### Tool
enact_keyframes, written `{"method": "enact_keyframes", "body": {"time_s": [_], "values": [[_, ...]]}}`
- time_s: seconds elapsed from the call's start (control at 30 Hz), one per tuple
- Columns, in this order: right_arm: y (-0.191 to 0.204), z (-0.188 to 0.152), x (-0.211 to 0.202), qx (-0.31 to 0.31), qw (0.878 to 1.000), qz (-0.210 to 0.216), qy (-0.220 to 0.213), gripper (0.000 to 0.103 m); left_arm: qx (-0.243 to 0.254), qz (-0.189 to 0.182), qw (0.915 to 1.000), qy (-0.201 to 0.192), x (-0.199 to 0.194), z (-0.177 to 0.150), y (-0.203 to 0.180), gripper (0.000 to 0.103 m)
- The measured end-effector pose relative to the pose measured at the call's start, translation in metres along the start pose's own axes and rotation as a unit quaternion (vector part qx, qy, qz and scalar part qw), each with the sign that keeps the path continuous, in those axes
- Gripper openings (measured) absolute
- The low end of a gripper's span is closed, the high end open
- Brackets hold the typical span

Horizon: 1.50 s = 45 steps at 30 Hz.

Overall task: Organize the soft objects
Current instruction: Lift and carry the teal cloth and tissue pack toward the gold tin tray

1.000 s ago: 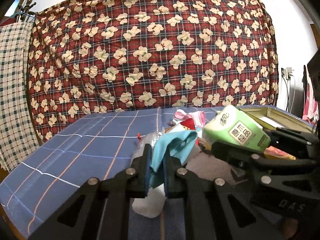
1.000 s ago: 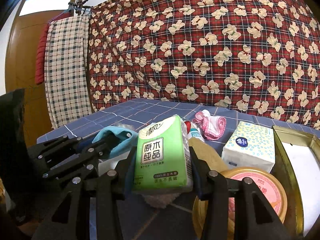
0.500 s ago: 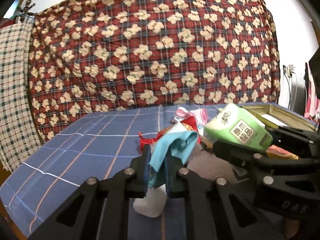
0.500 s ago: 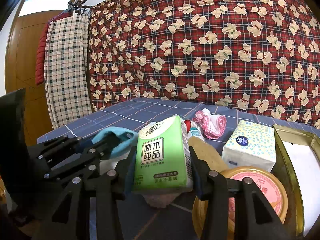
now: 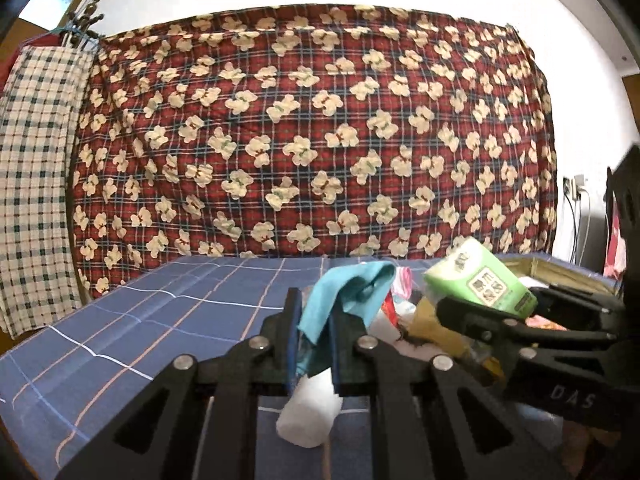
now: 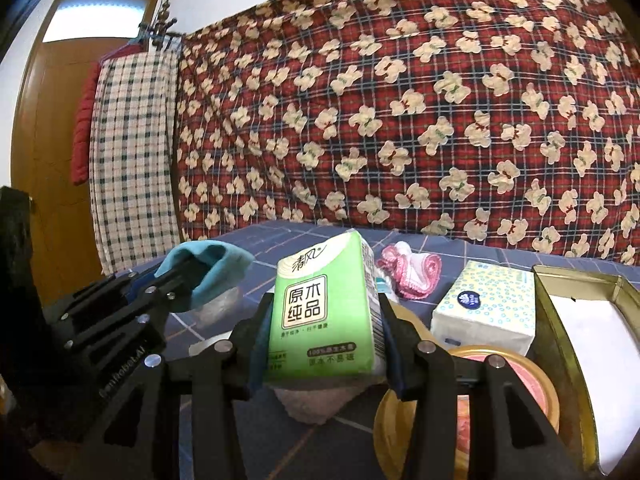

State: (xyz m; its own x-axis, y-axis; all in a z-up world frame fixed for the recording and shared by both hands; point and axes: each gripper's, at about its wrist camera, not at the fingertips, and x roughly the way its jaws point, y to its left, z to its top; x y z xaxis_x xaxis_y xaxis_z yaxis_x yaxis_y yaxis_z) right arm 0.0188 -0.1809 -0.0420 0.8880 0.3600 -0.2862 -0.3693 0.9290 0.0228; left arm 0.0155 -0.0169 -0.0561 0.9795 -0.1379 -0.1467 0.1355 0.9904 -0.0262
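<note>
My left gripper (image 5: 313,320) is shut on a teal cloth (image 5: 348,292), which hangs out above and below its fingers, lifted over the blue checked bedsheet (image 5: 160,320). In the right wrist view the same left gripper (image 6: 176,280) stands at the left with the teal cloth (image 6: 212,268) draped over its tips. My right gripper (image 6: 322,320) is shut on a green tissue pack (image 6: 324,312), held upright; that green tissue pack (image 5: 480,284) also shows at the right of the left wrist view. A white rolled cloth (image 5: 310,416) lies below the left fingers.
A pink-edged cloth (image 6: 412,270) and a white dotted tissue pack (image 6: 488,308) lie on the sheet. A round yellow tin (image 6: 524,384) and an open gold metal box (image 6: 560,320) stand at the right. A red bear-print quilt (image 6: 400,120) hangs behind.
The left gripper has lifted and tilted up with the teal cloth; the sheet and clutter sit lower in its view. The right gripper holds the green pack still.
</note>
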Motion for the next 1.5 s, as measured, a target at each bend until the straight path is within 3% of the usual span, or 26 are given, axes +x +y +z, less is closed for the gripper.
{"method": "enact_keyframes", "body": {"time_s": [0.23, 0.4, 0.7, 0.87, 0.97, 1.13, 1.17, 1.37, 1.5], "values": [[-0.001, 0.002, -0.001, 0.003, 1.000, 0.006, -0.003, 0.050, -0.014, 0.000, 0.9999, -0.010, -0.004, 0.009, 0.006, 0.010], [-0.001, 0.002, -0.001, 0.003, 1.000, 0.006, -0.003, 0.050, -0.049, -0.040, 0.9976, 0.026, 0.009, 0.016, 0.011, 0.010], [0.001, 0.001, 0.000, 0.001, 1.000, 0.008, 0.001, 0.051, -0.063, -0.048, 0.9934, 0.082, 0.033, 0.013, 0.005, 0.014], [0.002, 0.001, 0.001, 0.002, 1.000, 0.010, 0.003, 0.051, -0.062, -0.044, 0.9942, 0.077, 0.030, 0.013, 0.003, 0.015], [0.001, 0.000, 0.000, 0.004, 1.000, 0.010, 0.002, 0.051, -0.058, -0.035, 0.9961, 0.057, 0.024, 0.015, 0.002, 0.026], [0.000, 0.000, -0.001, 0.005, 1.000, 0.010, 0.000, 0.051, -0.060, -0.038, 0.9953, 0.066, 0.028, 0.017, 0.003, 0.021], [-0.001, 0.000, -0.003, 0.008, 1.000, 0.011, -0.005, 0.051, -0.060, -0.040, 0.9955, 0.062, 0.026, 0.017, 0.003, 0.011], [-0.003, 0.003, -0.011, 0.013, 1.000, 0.021, -0.014, 0.051, -0.065, -0.058, 0.9955, 0.039, 0.016, 0.030, 0.003, 0.008], [-0.011, 0.009, -0.013, 0.017, 1.000, 0.015, -0.016, 0.051, -0.063, -0.058, 0.9952, 0.048, 0.017, 0.039, -0.002, 0.008]]}}
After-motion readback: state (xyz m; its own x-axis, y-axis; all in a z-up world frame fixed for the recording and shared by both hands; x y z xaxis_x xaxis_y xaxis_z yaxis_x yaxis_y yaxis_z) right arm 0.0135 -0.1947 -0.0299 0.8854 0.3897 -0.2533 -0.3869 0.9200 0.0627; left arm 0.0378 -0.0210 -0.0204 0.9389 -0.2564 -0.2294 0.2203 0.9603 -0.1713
